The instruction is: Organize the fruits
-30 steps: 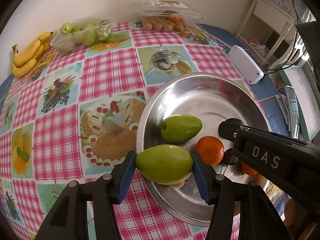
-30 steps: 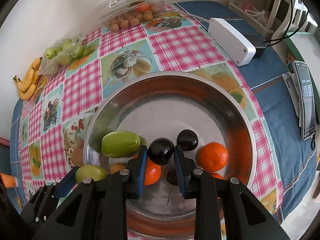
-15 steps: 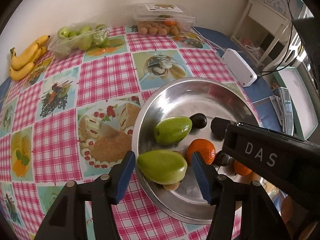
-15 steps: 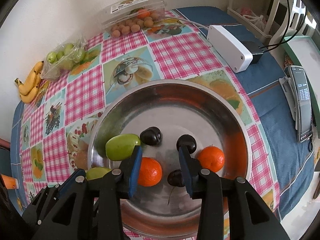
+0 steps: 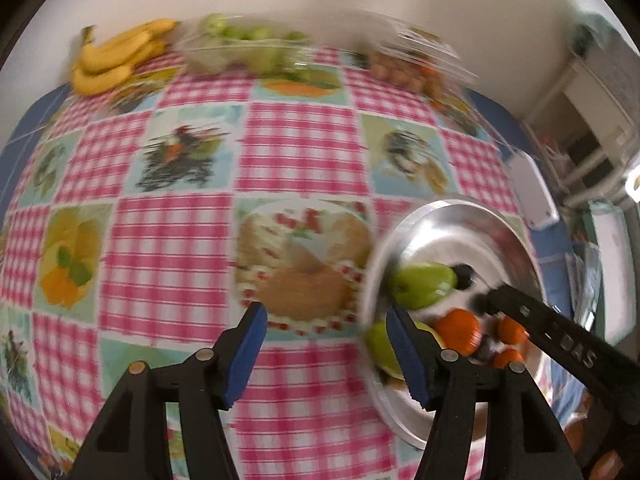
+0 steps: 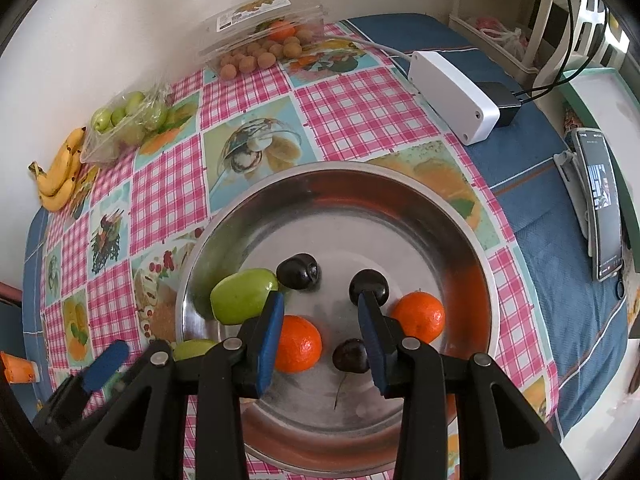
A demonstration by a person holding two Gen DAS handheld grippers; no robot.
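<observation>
A steel bowl [image 6: 490, 280] holds two green fruits, oranges and dark cherries. In the right wrist view my right gripper [image 6: 321, 304] hangs open above the bowl floor with nothing between its pads. One orange [image 6: 300, 346] lies just under it, and a cherry [image 6: 298, 272] rests against the upper green fruit [image 6: 242, 296]. The left wrist view is blurred. My left gripper [image 5: 325, 320] is over the tablecloth, left of the bowl [image 5: 460, 206], its jaws opening and empty. The second green fruit [image 5: 378, 346] lies in the bowl behind its right finger.
At the table's far edge lie bananas [image 6: 60, 176], a bag of small green fruits [image 6: 128, 120] and a clear box of small brown fruits [image 6: 264, 36]. A white box [image 6: 452, 96] with a cable and a phone [image 6: 602, 200] sit on the blue cloth at right.
The left gripper let go of the green fruit in the bowl and swung left over the tablecloth. The right gripper opened and dropped the dark cherry, which now rests beside the upper green fruit.
</observation>
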